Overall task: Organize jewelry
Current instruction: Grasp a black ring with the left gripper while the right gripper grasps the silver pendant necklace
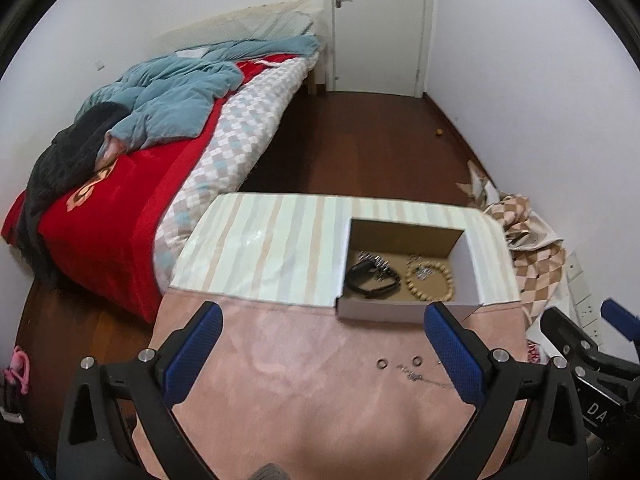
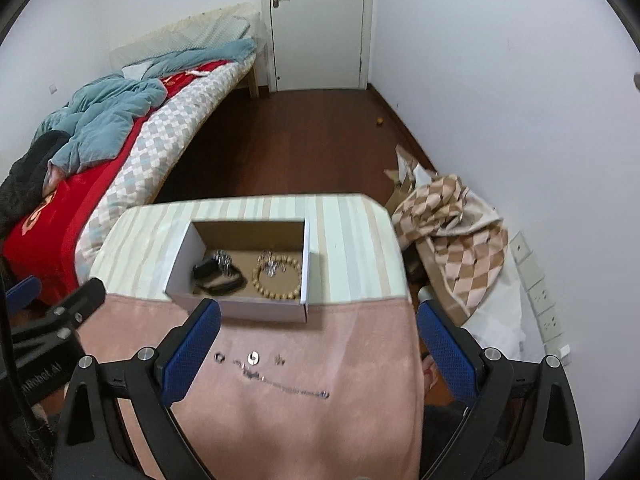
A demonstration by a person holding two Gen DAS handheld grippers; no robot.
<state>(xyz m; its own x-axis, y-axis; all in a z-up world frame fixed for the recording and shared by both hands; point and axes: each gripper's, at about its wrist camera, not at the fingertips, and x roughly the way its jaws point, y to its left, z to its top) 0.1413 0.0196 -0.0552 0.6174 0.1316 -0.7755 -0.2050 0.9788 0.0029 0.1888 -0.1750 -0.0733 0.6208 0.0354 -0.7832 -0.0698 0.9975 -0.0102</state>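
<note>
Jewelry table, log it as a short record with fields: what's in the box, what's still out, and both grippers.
container: open cardboard box on the striped cloth
in box: wooden bead bracelet, black band, small silver pieces
still out: two rings, thin chain on the pink cloth
left gripper: open, holding nothing
right gripper: open, holding nothing

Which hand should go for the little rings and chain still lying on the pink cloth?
Probably the right hand-held gripper: it is open, and the two small metal rings and thin silver chain lie between its fingers. In the left wrist view they sit off toward its right finger.
</note>
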